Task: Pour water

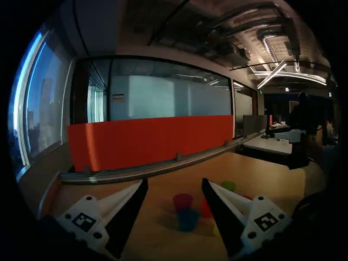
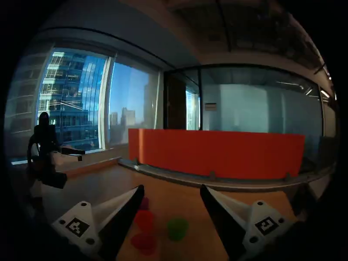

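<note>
Cups (image 1: 182, 201), small round coloured plastic, stand on smooth wood table (image 1: 261, 167); left tool (image 1: 174, 180) and right tool (image 2: 172, 186) spread.

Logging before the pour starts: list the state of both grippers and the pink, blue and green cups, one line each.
Left gripper: open, holding nothing.
Right gripper: open, holding nothing.
Pink cup: upright, contents unclear.
Blue cup: upright, just in front of the pink cup.
Green cup: upright, apart from those two.
</note>
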A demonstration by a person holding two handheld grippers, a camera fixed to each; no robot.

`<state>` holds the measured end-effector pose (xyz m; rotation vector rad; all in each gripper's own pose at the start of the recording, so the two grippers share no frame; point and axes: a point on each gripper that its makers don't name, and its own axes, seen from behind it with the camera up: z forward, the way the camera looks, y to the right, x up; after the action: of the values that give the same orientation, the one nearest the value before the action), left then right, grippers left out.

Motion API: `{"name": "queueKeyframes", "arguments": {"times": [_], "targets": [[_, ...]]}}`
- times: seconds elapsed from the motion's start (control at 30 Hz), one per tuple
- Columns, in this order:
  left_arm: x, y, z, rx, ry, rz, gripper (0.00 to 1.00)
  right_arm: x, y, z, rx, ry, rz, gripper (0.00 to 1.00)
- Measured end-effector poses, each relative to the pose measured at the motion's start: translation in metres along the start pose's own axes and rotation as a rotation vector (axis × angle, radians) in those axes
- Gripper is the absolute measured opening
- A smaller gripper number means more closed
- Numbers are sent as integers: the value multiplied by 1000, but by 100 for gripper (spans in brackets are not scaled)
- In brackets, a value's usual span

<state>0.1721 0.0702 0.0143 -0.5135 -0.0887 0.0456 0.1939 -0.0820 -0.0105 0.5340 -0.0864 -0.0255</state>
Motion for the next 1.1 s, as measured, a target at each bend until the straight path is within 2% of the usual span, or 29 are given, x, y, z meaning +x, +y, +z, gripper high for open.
{"name": "queueKeyframes", "arguments": {"times": [0.4, 1.1], "targets": [[-28, 7, 17, -70, -56, 21, 91, -27, -5, 23, 74, -100, -17, 99], [-67, 1, 60, -138, -129, 33, 91, -64, 13, 65, 122, -189, -38, 99]]}}
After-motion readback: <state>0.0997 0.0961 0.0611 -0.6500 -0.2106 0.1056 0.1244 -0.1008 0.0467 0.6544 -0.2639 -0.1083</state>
